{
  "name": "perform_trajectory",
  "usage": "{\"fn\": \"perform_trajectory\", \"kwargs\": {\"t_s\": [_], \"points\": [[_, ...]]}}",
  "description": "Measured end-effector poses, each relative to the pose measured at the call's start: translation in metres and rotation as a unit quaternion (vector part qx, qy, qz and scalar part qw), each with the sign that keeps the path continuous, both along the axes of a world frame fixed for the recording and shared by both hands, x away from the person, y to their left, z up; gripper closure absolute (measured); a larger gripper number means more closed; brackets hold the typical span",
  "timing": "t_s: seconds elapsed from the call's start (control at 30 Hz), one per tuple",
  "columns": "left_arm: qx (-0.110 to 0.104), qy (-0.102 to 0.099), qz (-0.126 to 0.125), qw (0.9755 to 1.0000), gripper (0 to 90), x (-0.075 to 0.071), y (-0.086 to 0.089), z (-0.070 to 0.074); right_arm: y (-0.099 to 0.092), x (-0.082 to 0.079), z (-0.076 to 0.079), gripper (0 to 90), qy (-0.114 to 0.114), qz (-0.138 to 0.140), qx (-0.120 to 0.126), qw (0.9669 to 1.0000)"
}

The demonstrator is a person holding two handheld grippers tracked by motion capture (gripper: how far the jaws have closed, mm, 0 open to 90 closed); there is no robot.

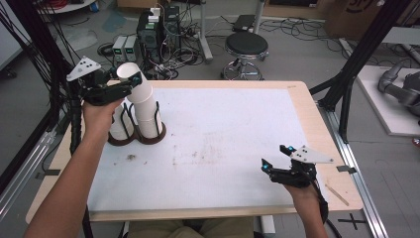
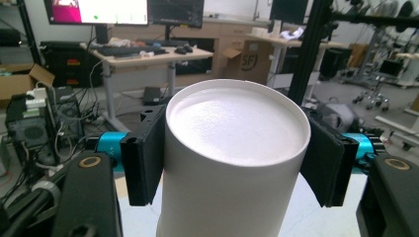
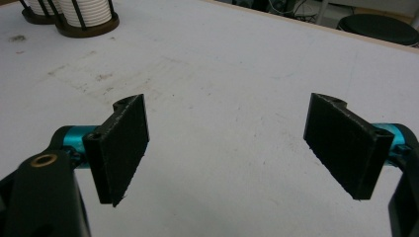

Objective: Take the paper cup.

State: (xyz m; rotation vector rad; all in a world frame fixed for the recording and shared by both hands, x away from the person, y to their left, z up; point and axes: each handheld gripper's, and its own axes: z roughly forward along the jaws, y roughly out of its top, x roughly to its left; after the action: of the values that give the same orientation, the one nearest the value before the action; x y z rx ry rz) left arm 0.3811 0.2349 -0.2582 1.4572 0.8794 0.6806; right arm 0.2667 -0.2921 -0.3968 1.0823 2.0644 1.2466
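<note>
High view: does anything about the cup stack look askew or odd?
Yes. The top white cup leans left off the stack in the dark holder, clamped upside down in the left tool. The tabletop shows faint stains; nothing spilled.

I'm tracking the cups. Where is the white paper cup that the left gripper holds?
In the high view the white paper cup sits at the table's far left, upside down, clamped in the left gripper atop the cup stack in the dark holder.
</note>
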Motion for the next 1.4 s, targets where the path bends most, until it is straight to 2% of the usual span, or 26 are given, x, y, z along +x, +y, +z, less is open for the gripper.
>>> {"fn": "perform_trajectory", "kwargs": {"t_s": [0.13,0.27,0.4,0.43,0.47,0.5,0.53,0.67,0.83,0.87,0.93,0.97,1.03,1.13,1.27,1.4], "points": [[-0.010,-0.011,-0.016,0.9998,33.5,-0.007,0.000,0.006,0.000,0.000,0.000,18.1,0.001,0.000,0.001,1.0000],[-0.022,-0.017,-0.057,0.9980,33.5,-0.016,-0.005,0.010,0.001,0.000,0.001,18.1,-0.001,0.001,0.003,1.0000],[-0.025,-0.020,-0.101,0.9944,33.5,-0.023,-0.017,0.009,0.004,-0.001,0.001,18.0,0.000,0.008,0.003,1.0000],[-0.021,-0.019,-0.124,0.9918,33.5,-0.027,-0.025,0.005,0.004,0.000,0.001,18.0,-0.001,0.011,0.003,0.9999],[-0.021,-0.019,-0.124,0.9918,33.5,-0.027,-0.025,0.005,0.005,0.000,0.001,18.0,-0.002,0.013,0.004,0.9999],[-0.015,-0.017,-0.142,0.9896,33.5,-0.030,-0.032,0.000,0.005,0.000,0.001,18.1,-0.001,0.016,0.004,0.9999],[-0.015,-0.017,-0.142,0.9896,33.5,-0.030,-0.032,0.000,0.005,0.000,0.001,18.1,-0.001,0.016,0.004,0.9999],[-0.013,-0.010,-0.178,0.9839,33.5,-0.037,-0.046,-0.017,0.009,0.001,0.000,18.0,0.003,0.027,0.008,0.9996],[-0.011,-0.012,-0.212,0.9771,33.5,-0.047,-0.059,-0.037,0.017,0.003,0.001,18.0,0.005,0.051,0.016,0.9986],[-0.005,-0.014,-0.224,0.9745,33.5,-0.050,-0.063,-0.044,0.019,0.003,0.001,17.9,0.007,0.056,0.018,0.9983],[-0.010,-0.013,-0.233,0.9723,33.5,-0.053,-0.066,-0.053,0.022,0.003,0.003,18.0,0.004,0.063,0.019,0.9978],[-0.010,-0.013,-0.233,0.9723,33.5,-0.053,-0.066,-0.053,0.024,0.004,0.003,17.9,0.004,0.065,0.020,0.9976],[-0.015,-0.008,-0.246,0.9691,33.5,-0.055,-0.068,-0.062,0.028,0.004,0.004,18.0,0.004,0.074,0.022,0.9970],[-0.015,-0.003,-0.259,0.9658,33.5,-0.059,-0.070,-0.075,0.033,0.004,0.004,18.0,0.008,0.083,0.021,0.9963],[-0.015,0.003,-0.270,0.9629,33.5,-0.065,-0.072,-0.088,0.044,0.007,0.004,18.0,0.008,0.103,0.015,0.9946],[-0.018,0.010,-0.272,0.9620,33.4,-0.070,-0.074,-0.094,0.049,0.005,0.005,18.0,0.009,0.111,0.016,0.9936]]}}
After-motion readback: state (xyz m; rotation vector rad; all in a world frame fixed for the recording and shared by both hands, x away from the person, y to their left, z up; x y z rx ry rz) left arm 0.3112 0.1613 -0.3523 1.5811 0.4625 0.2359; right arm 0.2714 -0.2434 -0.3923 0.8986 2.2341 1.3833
